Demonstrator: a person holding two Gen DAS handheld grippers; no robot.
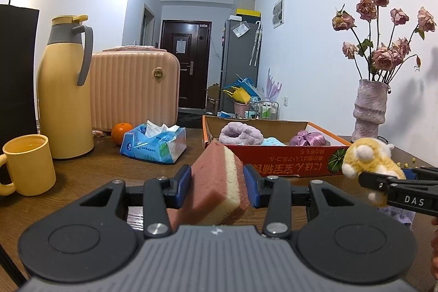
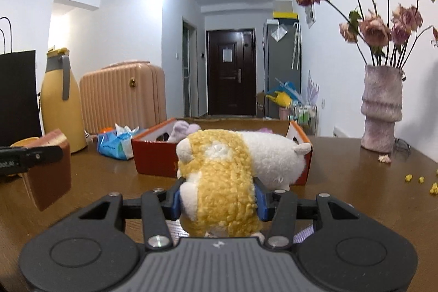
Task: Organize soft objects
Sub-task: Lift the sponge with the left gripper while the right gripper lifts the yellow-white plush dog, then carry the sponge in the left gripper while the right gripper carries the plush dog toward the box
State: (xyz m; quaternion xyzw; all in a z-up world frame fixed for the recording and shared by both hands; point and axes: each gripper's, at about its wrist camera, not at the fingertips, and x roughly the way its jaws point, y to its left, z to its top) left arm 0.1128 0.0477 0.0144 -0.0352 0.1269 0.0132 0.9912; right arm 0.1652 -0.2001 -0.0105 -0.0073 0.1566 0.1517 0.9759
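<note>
Pink-and-cream layered sponge (image 1: 219,182), fluffy yellow-white plush toy (image 2: 219,182)

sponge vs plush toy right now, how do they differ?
The sponge is a flat-sided block in pink and cream layers; the plush toy is rounded, fuzzy, yellow and white. The sponge sits in the left gripper; the plush toy in the right gripper. Both are clamped, in front of the orange box, not in it.
</note>
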